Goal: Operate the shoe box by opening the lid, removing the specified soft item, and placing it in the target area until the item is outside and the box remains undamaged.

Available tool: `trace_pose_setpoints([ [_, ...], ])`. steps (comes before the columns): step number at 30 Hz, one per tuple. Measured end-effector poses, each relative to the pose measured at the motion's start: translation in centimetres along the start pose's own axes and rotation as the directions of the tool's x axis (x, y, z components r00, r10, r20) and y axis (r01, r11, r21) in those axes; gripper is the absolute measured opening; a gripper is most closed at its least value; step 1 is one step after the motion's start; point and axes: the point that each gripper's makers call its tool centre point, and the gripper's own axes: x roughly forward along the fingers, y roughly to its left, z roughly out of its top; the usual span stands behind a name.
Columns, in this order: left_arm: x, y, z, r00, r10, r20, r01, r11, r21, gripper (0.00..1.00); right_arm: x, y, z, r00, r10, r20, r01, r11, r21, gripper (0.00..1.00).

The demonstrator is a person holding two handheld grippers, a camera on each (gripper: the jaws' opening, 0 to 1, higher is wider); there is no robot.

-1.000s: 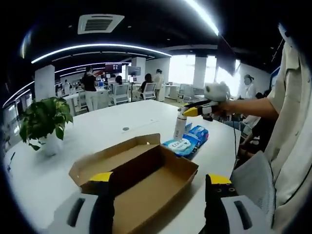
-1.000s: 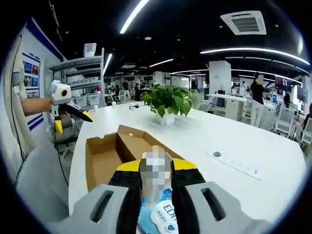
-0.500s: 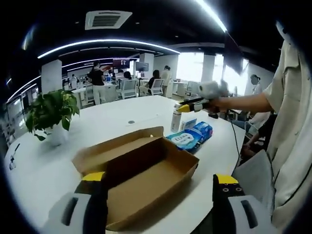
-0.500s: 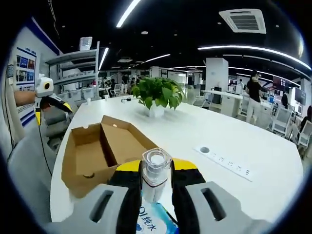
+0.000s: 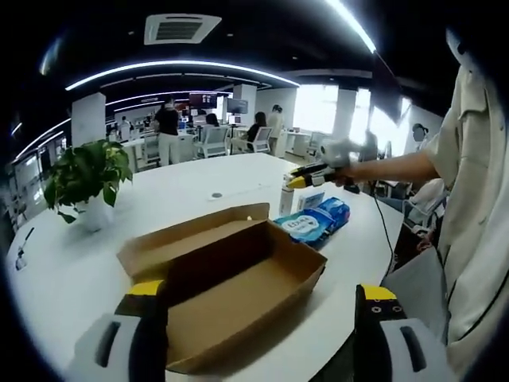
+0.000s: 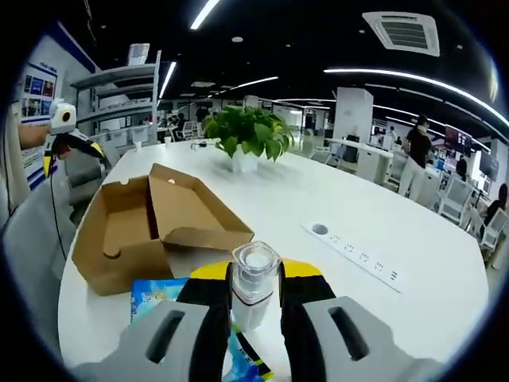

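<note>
- Left gripper view: left gripper (image 5: 262,334) jaws spread wide, nothing between them. Shoe box (image 5: 227,274) lay open and empty on the white table (image 5: 159,203), ahead of and between the jaws, lid folded back. Blue wipes pack (image 5: 312,223) sat just beyond the box's far end. Right gripper (image 5: 306,177) was above it.
- Right gripper view: right gripper (image 6: 253,298) jaws clamped on a clear-capped bottle (image 6: 253,280). Wipes pack (image 6: 155,288) lay just below-left of the jaws, against the box (image 6: 147,227).
</note>
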Motion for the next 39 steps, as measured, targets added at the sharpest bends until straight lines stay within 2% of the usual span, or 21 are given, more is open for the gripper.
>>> trace_pose_setpoints([
  [10,0.4,0.3,-1.0,0.999,0.012,-0.031,-0.012,1.0,-0.012,0.99,0.9,-0.3,-2.2,0.999,-0.008,-0.051,0.005,0.998,-0.062,0.2],
  [14,0.5,0.5,-1.2,0.999,0.02,-0.035,-0.021,1.0,-0.015,0.98,0.7,-0.5,-2.1,0.999,-0.026,-0.037,0.024,0.998,-0.053,0.2],
  [27,0.1,0.9,-1.8,0.998,0.043,-0.049,-0.044,0.999,-0.008,0.97,0.2,-0.3,-2.2,0.997,-0.041,-0.059,0.037,0.997,-0.069,0.22],
  [30,-0.1,1.2,-2.0,0.997,0.057,-0.052,-0.057,0.998,-0.01,0.97,0.2,-0.4,-2.3,0.997,-0.047,-0.063,0.042,0.997,-0.068,0.22],
  [33,-0.3,1.6,-2.1,0.996,0.076,-0.056,-0.077,0.997,-0.007,0.95,0.0,-0.4,-2.0,0.997,-0.056,-0.061,0.052,0.997,-0.065,0.27],
  [38,-0.7,2.7,-2.5,0.991,0.116,-0.063,-0.117,0.993,-0.01,0.89,-0.5,-0.4,-1.6,0.996,-0.066,-0.064,0.062,0.997,-0.052,0.29],
  [39,-0.8,2.9,-2.6,0.99,0.124,-0.063,-0.125,0.992,-0.012,0.88,-0.9,0.4,-0.9,0.995,-0.07,-0.067,0.067,0.997,-0.044,0.29],
])
